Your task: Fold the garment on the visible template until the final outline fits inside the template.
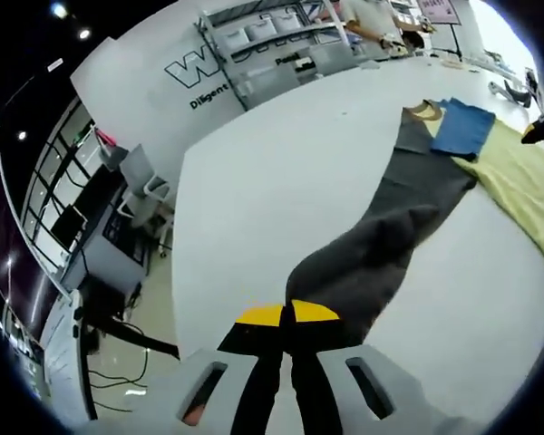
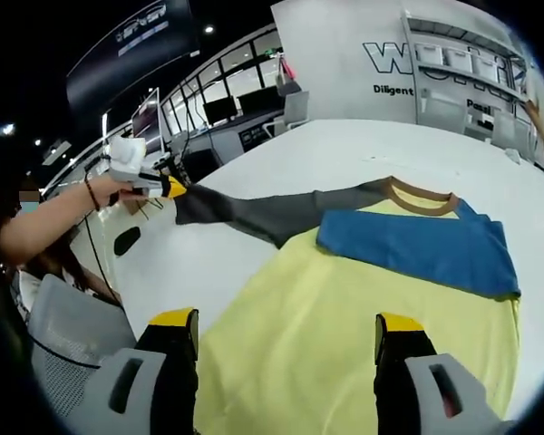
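The garment (image 2: pixel 344 317) lies spread on the white table (image 2: pixel 290 149), filling the lower centre and right of my right gripper view: a pale yellow body, a brown collar (image 2: pixel 422 192) at upper right of centre, and a blue sleeve (image 2: pixel 417 246) folded flat across the chest just below that collar. Its other sleeve, the grey one (image 2: pixel 254 210), stretches out to the left of the frame, pulled away from the body toward my left gripper (image 2: pixel 168 188), which I see at the left edge with my hand around it. I cannot pick out a template outline on the table.

In my left gripper view, the grey sleeve (image 1: pixel 390 236) runs from bottom centre up to the upper right, where it meets the collar (image 1: pixel 424 111), the blue sleeve (image 1: pixel 462 127) and the yellow body (image 1: pixel 526 190). My left gripper (image 1: pixel 288 314) sits at bottom centre with its yellow-tipped jaws pressed together on the grey sleeve's cuff end.

My right gripper (image 2: pixel 286 328) rises from the bottom of its own view with the jaws spread wide, one yellow tip either side of the yellow body, gripping nothing.

Beyond the table, a white wall with dark lettering (image 2: pixel 403 56) and shelving (image 1: pixel 272 36) sits at the top of both frames, with desks and monitors (image 2: pixel 227 109) at upper left.
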Demonstrator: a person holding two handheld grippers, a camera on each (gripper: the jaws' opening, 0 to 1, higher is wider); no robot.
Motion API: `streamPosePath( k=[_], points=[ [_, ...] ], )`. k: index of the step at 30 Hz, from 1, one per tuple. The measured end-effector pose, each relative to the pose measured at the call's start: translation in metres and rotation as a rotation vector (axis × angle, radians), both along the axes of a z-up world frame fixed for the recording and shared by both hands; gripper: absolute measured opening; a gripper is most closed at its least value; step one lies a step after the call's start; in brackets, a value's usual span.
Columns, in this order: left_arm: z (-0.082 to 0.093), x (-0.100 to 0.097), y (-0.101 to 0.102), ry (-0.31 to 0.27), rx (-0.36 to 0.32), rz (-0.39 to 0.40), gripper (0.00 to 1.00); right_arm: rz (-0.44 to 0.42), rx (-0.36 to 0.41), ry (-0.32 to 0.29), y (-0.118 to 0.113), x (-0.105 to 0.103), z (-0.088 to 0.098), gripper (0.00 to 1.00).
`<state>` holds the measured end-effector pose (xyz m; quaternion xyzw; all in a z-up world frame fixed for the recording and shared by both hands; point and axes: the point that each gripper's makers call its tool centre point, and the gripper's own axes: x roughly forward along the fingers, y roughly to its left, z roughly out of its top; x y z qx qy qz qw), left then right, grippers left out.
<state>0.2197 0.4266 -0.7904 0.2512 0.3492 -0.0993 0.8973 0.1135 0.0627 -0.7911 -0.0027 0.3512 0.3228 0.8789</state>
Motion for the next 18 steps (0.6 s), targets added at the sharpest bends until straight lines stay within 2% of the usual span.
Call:
streamPosePath(
  k=[11,18],
  points=[
    [-0.026,-0.004,0.007,0.06,-0.022,0.029,0.04,-0.002,0.0,0.008,0.001,-0.002,-0.003,0.78],
    [-0.035,-0.002,0.01,0.067,-0.028,0.051,0.04,0.004,0.0,0.003,0.004,-0.002,-0.001,0.78]
  ],
)
